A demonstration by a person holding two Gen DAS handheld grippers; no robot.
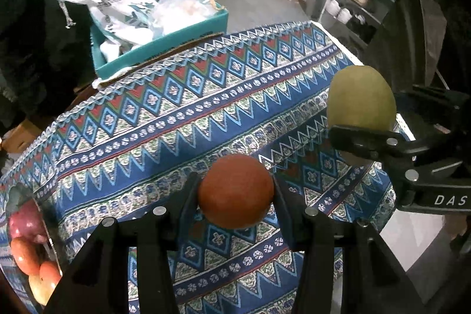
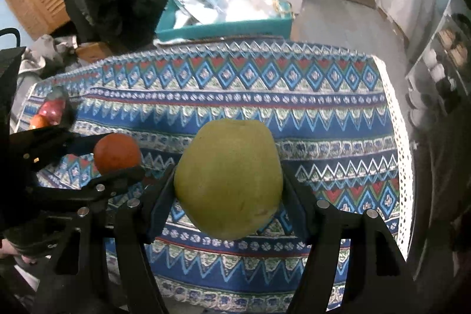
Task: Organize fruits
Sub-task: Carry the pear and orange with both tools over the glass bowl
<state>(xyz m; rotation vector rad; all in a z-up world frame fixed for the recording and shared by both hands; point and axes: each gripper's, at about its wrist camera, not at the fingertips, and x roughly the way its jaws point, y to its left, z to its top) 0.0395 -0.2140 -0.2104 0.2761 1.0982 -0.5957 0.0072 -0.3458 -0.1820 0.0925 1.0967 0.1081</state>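
- While both fruits are clear of the patterned tablecloth [image 2: 323,108], each gripper carries one item, so two pieces travel at once.
- The left gripper [image 1: 235,197] is closed on the orange [image 1: 235,193]; the jaws press its opposite sides at the widest girth, which likely stops it rolling out.
- The right gripper [image 2: 228,184] is closed on the green pear [image 2: 228,178], likewise clamped across its middle, stem end away from the camera.
- The fruit bowl [image 1: 44,228], at the cloth's left edge, already holds apples [image 1: 25,222]; it is probably the destination.
- Both grippers tilt downward over the table.
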